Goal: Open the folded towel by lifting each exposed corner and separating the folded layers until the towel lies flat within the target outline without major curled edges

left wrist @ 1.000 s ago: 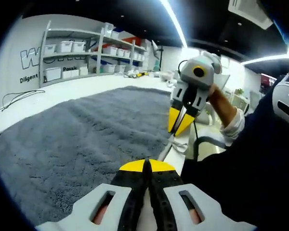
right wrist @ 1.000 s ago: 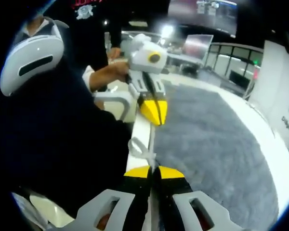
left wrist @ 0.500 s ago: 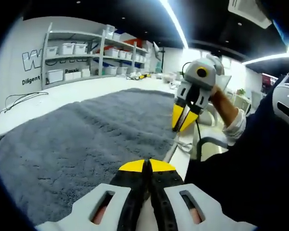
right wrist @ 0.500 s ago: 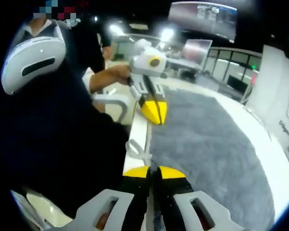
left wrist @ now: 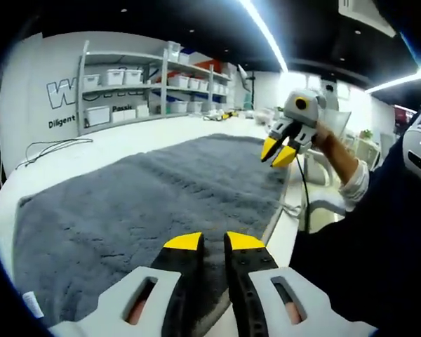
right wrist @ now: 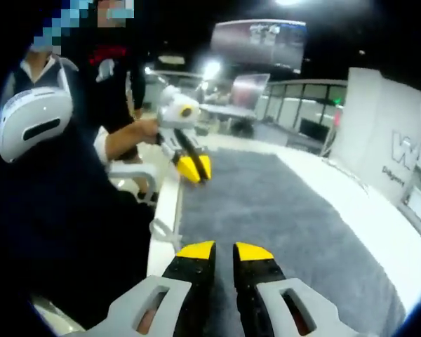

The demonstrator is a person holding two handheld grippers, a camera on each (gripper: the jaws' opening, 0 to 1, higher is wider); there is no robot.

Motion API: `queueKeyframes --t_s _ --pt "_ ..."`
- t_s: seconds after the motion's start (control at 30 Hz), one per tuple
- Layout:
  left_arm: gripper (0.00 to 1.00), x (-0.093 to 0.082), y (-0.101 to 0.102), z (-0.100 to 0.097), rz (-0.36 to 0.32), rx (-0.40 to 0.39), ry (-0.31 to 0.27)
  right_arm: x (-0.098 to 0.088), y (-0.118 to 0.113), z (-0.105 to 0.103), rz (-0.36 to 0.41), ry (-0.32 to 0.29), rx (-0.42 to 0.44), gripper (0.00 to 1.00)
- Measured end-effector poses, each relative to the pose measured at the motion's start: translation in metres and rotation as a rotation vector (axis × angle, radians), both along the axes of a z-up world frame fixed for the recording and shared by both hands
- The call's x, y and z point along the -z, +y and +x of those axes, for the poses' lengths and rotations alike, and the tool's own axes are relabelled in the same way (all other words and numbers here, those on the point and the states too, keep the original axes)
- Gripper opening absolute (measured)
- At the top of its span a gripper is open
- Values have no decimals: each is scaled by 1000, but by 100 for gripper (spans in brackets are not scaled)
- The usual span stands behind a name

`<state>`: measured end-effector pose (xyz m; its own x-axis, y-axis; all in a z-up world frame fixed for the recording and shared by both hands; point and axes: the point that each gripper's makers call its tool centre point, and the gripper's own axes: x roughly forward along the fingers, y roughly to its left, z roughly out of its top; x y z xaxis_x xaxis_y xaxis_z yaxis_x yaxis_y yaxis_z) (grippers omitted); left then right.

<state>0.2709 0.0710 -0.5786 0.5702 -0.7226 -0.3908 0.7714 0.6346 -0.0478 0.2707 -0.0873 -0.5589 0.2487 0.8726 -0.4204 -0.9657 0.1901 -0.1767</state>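
Grey towel (left wrist: 147, 203): spread open and flat across the white table (left wrist: 119, 137), one edge running along the table's near side. Left gripper (left wrist: 212, 242): yellow-tipped jaws slightly parted, nothing between them, raised over the towel's edge. Right gripper (left wrist: 279, 151): held in the air above the towel's far corner, jaws a little apart and empty. Wall shelving (left wrist: 133, 88): white storage bins in rows.
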Motion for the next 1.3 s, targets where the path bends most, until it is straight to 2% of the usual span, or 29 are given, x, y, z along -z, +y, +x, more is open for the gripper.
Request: queueKeyframes --t_s 0.33,0.43,0.63,0.83,1.07,1.23,1.3 --pt "21 -3 27 4 52 -42 -32 -3 -4 18 36 -2 76 12" --pt "22 -5 40 6 56 -72 -31 -7 -10 32 65 32 145 13" --pt "23 -8 72 12 70 -142 -25 -17 -29 57 118 56 273 13" --pt "24 -8 79 14 70 -160 -21 -24 -46 75 159 74 352 14" --pt "26 -1 86 11 99 -152 9 -29 -57 89 187 74 404 15" --pt "27 -3 96 10 96 -172 14 -31 -59 95 193 56 436 15" --pt "27 -4 99 10 96 -179 15 -34 -66 106 199 38 467 15"
